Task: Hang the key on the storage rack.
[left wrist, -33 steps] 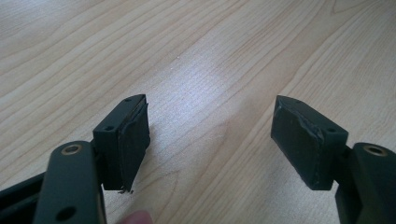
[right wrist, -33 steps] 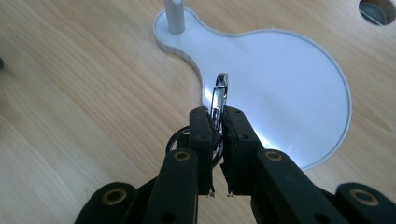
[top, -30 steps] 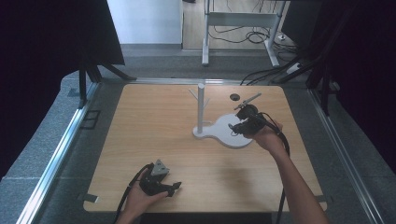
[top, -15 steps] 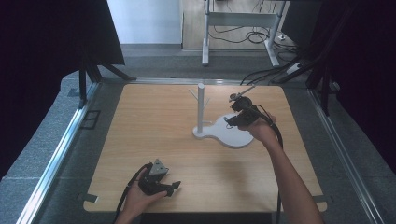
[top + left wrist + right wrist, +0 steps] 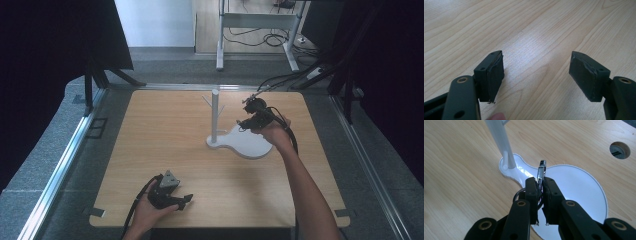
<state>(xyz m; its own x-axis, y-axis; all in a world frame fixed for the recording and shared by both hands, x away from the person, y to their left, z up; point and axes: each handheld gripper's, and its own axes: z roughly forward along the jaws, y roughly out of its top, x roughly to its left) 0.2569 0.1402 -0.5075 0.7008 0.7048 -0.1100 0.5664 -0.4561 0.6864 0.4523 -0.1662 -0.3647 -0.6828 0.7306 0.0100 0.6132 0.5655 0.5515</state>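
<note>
At table's near-left edge: left gripper resting, jaws apart, nothing between. Centre: one white stand, three pegs seen, oval base. Right: right gripper jaws clamped on metal clasp with ring, now over base, drifted from a second ago toward post; hanging looks near. One clasp, two grippers.

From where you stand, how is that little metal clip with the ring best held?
By its flat sides, as the right gripper does now: its fingers pinch the metal clip across the thin body, coming from the ring end. That leaves the clip's free end sticking out past the fingertips, probably handy for hooking it onto a peg of the white stand. The ring hangs behind.
</note>
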